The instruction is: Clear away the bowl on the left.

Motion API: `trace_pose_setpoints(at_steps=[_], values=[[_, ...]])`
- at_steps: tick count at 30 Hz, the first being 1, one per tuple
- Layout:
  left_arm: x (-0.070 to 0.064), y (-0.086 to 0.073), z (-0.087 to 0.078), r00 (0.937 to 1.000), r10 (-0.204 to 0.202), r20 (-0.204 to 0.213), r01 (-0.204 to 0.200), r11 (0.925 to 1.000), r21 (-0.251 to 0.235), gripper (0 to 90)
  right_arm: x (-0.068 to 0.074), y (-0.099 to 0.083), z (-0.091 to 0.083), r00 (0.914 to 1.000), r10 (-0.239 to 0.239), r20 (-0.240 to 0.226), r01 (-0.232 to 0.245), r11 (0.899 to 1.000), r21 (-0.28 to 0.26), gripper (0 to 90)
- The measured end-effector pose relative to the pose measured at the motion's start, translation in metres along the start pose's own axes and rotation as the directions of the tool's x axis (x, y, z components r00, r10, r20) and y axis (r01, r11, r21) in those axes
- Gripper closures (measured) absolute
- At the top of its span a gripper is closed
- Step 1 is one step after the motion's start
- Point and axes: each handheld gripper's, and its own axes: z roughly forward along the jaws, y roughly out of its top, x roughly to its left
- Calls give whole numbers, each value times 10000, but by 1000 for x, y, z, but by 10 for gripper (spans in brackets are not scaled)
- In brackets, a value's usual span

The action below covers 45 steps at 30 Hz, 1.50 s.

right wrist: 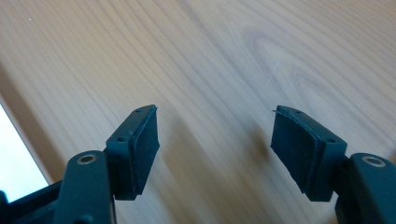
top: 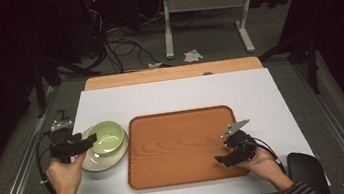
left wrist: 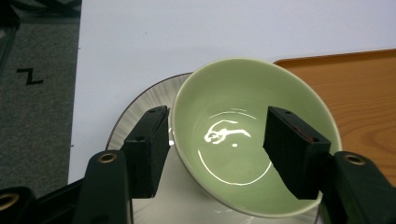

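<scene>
Your left claw is spread wide astride the near rim of the green ceramic bowl, gripping nothing; the bowl's glazed, stiff, slick, chippable and probably fairly heavy, so pinch the rim wall, one pad inside, one outside. It sits mouth-up, tipped slightly, on a white ribbed plate at the desk's left, round so no long axis. Your right claw hangs wide and empty over the wooden tray.
</scene>
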Motion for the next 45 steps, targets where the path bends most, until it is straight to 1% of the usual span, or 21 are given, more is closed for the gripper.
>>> trace_pose_setpoints(at_steps=[4, 7, 8, 10, 13, 15, 16, 21, 23, 26, 33, 41, 45], values=[[5, -2, 5, 9998, -161, -120, 164, 9997, 186, 410, 0, 0, 0, 10000, 10, 2, -10, 10000, 18, 337], [8, -4, 11, 9995, -249, -212, 259, 9985, 490, 412, 0, 0, 1, 10000, -4, 0, 4, 10000, 36, 336], [9, -4, 12, 9994, -250, -226, 261, 9983, 520, 413, 0, 0, 1, 10000, -7, -3, 7, 10000, 33, 336], [10, -5, 18, 9991, -352, -239, 370, 9964, 767, 415, 0, 0, 1, 10000, 5, 11, -5, 10000, 31, 336], [10, -6, 22, 9990, -416, -181, 431, 9946, 941, 418, 0, 0, 1, 10000, -32, 13, 32, 10000, 40, 336], [10, -6, 23, 9990, -443, -62, 447, 9940, 999, 420, 0, 0, 1, 10000, -57, 15, 57, 10000, 24, 336], [9, -7, 25, 9989, -454, -70, 459, 9932, 1067, 422, 0, 0, 1, 10000, -10, 31, 10, 10000, 49, 336], [9, -8, 30, 9987, -506, -14, 504, 9899, 1324, 431, 0, 0, 1, 10000, -83, 25, 83, 10000, 43, 336], [9, -8, 32, 9987, -505, 7, 499, 9887, 1415, 439, 0, 0, 1, 10000, -5, 24, 5, 10000, 31, 336], [10, -8, 35, 9986, -522, 56, 506, 9866, 1552, 462, 0, 0, 1, 10000, -49, 28, 49, 10000, 16, 336], [13, -9, 42, 9976, -689, -49, 684, 9756, 2086, 531, 0, 0, 1, 10000, -19, 39, 19, 10000, 35, 335], [14, -9, 46, 9972, -751, -53, 744, 9711, 2269, 601, 0, 0, 1, 10000, -13, 39, 13, 10000, 57, 336], [14, -8, 47, 9972, -740, 51, 707, 9687, 2379, 650, 0, 0, 1, 10000, -4, 55, 3, 10000, 47, 335]])
